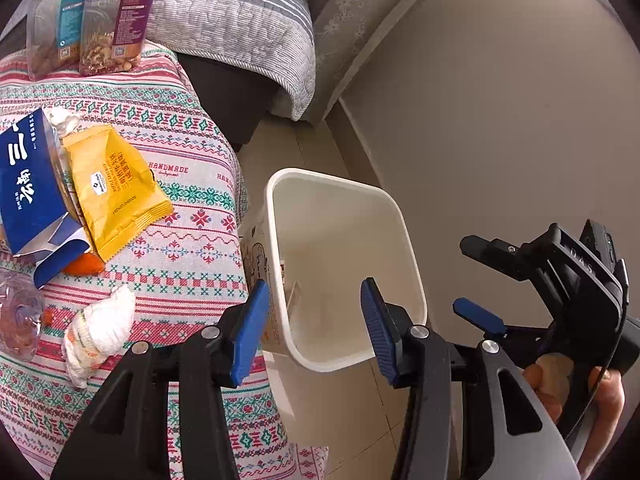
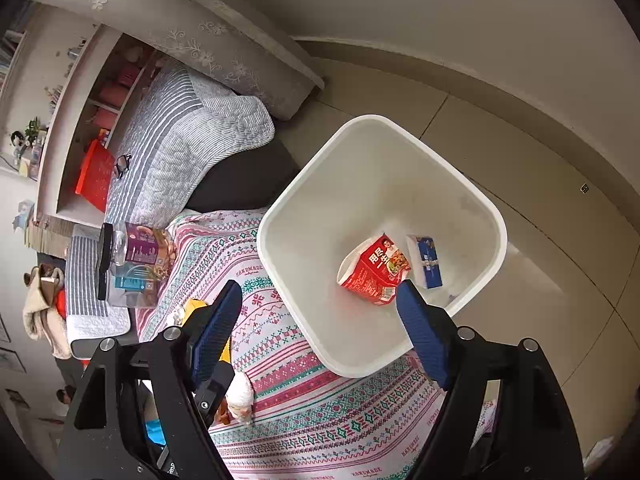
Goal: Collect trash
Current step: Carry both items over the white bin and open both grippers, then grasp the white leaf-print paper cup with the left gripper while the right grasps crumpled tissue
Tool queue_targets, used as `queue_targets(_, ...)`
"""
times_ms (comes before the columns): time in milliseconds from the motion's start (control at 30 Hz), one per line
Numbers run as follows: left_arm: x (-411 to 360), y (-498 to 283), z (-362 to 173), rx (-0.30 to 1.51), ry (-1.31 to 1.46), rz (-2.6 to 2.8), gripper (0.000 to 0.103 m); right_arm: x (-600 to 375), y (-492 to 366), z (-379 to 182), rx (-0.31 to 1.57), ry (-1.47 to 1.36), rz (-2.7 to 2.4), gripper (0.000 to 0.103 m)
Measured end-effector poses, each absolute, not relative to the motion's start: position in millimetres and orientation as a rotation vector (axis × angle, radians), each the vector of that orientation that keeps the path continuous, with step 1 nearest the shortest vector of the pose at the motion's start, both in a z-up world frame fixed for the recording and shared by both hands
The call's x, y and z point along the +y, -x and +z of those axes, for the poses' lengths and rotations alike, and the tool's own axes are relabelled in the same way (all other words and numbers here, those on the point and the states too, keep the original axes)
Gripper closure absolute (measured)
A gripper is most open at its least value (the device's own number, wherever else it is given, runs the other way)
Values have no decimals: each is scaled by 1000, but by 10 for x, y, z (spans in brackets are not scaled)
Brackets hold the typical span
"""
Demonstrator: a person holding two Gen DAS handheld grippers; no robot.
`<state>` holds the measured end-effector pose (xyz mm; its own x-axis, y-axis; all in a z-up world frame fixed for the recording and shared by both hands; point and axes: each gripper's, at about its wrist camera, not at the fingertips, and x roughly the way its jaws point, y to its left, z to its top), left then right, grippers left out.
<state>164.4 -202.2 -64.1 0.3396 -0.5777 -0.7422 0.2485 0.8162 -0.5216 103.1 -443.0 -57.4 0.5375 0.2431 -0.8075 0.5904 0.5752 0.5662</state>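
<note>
A white bin stands on the floor beside the cloth-covered table. My left gripper hangs open over the bin's near rim, with nothing between its blue pads. My right gripper is open and empty above the bin; it also shows on the right in the left wrist view, right gripper. A red packet and a blue-and-white box lie inside the bin. On the table lie a blue carton, a yellow packet, a crumpled tissue and a clear plastic bottle.
Two snack bags stand at the table's far end. A bed with a striped grey quilt lies behind the table. A beige wall runs close past the bin. A person's hand holds the right gripper.
</note>
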Motion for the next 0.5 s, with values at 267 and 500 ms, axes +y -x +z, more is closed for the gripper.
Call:
queue_targets(267,-873,-1439,-284,1060,239,-374,48,-3986,-1167,-300,995,-822,-119,26)
queue_targets(500,189,-1472,-205,1039,171,-179,33,-3347,-1320,-184,1034,-632,-1,20)
